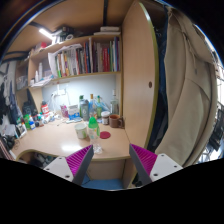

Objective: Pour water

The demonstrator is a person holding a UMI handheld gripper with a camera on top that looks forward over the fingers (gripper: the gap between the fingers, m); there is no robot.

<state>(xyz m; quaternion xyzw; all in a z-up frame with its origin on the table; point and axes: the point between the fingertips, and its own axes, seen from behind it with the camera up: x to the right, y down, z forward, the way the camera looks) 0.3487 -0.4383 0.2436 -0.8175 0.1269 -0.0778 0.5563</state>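
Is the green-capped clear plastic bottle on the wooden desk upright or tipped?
Upright: the green-capped clear plastic bottle stands cap-up on the wooden desk, beyond the open gripper.

**Warm, uneven light with heavy fisheye bending**

You work under warm indoor light. A bright strip lamp high above the shelf glares almost white, and its glow falls off across the wall. The table is evenly lit with soft shadows among the items on it, while the space beneath it is dark. Straight lines curve strongly away from the middle: the wardrobe door bows like an arc. Small items on the table look soft and hard to read. The pads of your claw are vivid.
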